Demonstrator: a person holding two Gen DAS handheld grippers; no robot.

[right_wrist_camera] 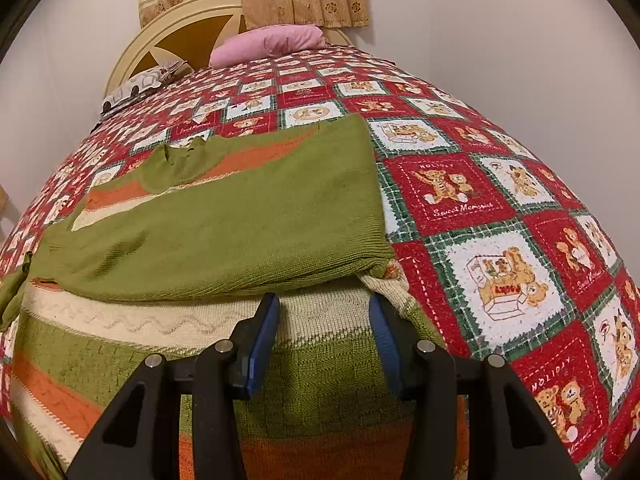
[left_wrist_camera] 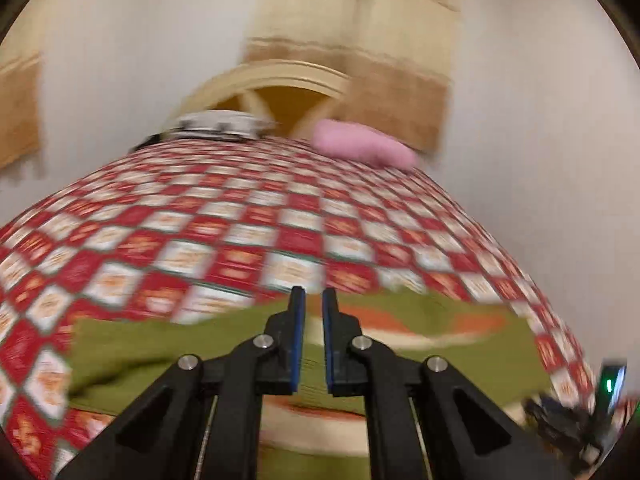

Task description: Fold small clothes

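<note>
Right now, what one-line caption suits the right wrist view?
Right claw open above a striped green, cream and orange knitted sweater, partly folded on a red teddy-bear quilt.

Black linkage arms, silver pivot screws, blue-padded fingers (right_wrist_camera: 262, 344) on both grippers.

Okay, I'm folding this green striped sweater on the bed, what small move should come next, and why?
Probably lower the right tongs onto the sweater's lower right edge and pinch it. They stand open above the cream stripe, holding nothing, and one green sleeve is already folded across the body. The left tongs are nearly shut over the sweater and look empty, though that view is blurred.
</note>
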